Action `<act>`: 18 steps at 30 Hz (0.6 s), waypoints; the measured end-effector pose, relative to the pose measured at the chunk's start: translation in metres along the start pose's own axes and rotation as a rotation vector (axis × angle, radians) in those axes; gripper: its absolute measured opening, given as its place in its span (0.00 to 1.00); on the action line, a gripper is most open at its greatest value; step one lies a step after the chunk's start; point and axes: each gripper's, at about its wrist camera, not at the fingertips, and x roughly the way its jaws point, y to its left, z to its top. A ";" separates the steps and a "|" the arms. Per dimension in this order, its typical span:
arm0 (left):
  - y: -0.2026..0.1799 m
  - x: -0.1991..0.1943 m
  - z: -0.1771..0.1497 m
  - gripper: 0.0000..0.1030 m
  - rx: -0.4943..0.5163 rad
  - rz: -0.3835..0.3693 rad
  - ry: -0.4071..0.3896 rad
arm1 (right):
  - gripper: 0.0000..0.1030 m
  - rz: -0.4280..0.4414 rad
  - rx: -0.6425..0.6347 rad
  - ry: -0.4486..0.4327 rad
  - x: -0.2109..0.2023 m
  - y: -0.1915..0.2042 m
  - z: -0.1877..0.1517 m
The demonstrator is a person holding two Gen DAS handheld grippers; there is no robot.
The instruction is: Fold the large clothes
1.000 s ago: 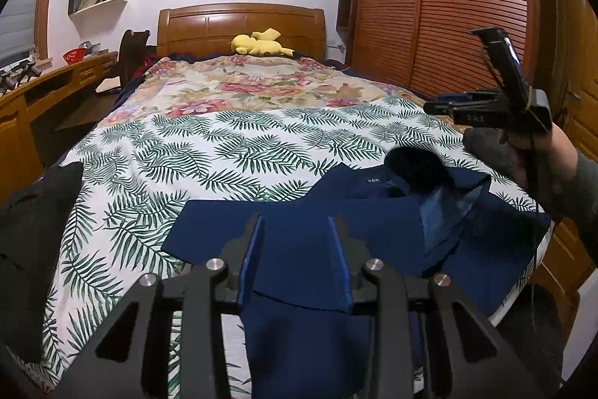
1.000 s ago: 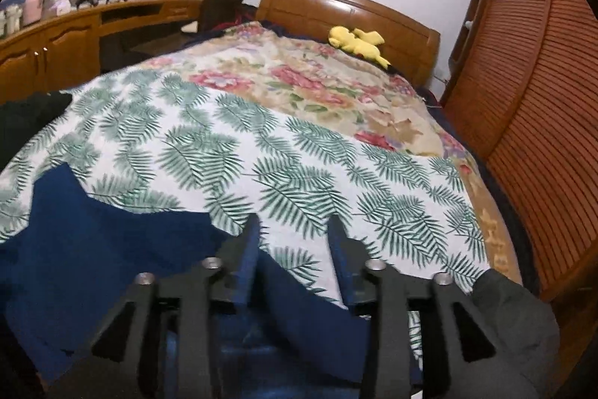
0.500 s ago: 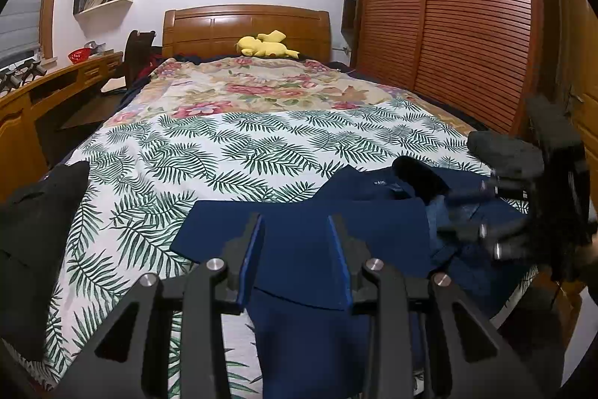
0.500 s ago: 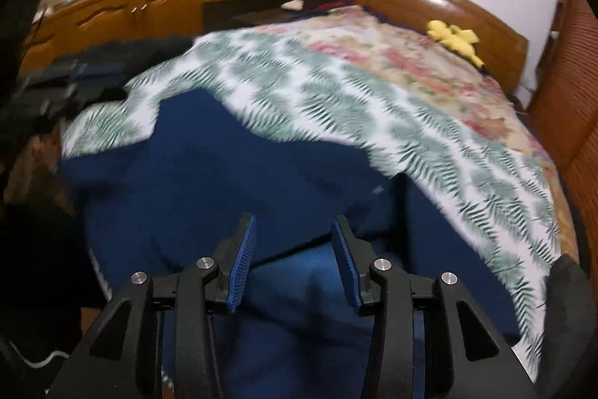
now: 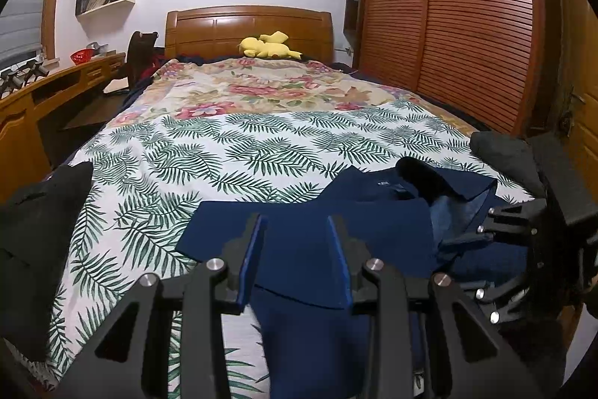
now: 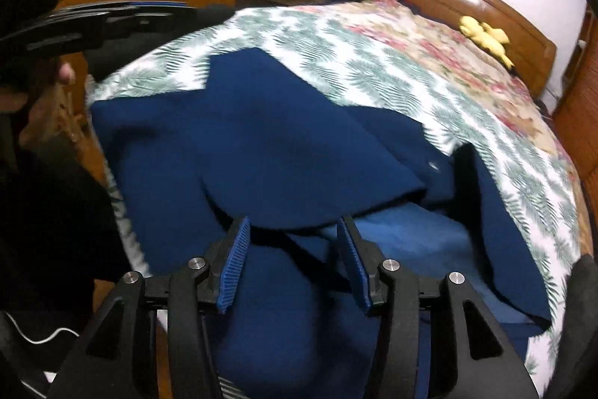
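The left gripper (image 5: pixel 297 225) stood with its blue-padded fingers (image 5: pixel 251 249) well apart, holding nothing, poised low over the dark navy blue garment (image 5: pixel 310 242) and aimed level up the bed toward the wooden headboard (image 5: pixel 248 28). The right gripper (image 6: pixel 293 230) was likewise spread wide and empty, tipped down over the same garment (image 6: pixel 261 144), its pads close above a raised fold; whether they touched the cloth I could not tell in the blur. In the left wrist view it came in from the right edge, turned sideways across the garment's collar end. The garment lay spread at the foot of the bed on the white bedsheet printed with green fern leaves (image 5: pixel 231 152), one flap doubled over its middle. A yellow plush toy (image 5: pixel 269 45) sat by the headboard.
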 end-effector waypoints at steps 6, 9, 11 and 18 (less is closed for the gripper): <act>0.009 -0.002 -0.002 0.32 -0.013 0.011 0.001 | 0.48 -0.001 -0.075 0.060 0.028 0.018 0.004; 0.009 -0.003 -0.002 0.32 -0.014 0.012 0.000 | 0.22 -0.045 -0.087 0.077 0.039 0.012 0.007; 0.009 -0.003 -0.002 0.32 -0.014 0.011 -0.001 | 0.04 -0.053 -0.065 0.055 0.039 -0.003 0.017; 0.011 -0.005 -0.002 0.32 -0.018 0.002 -0.008 | 0.00 -0.210 0.013 -0.058 0.029 -0.067 0.076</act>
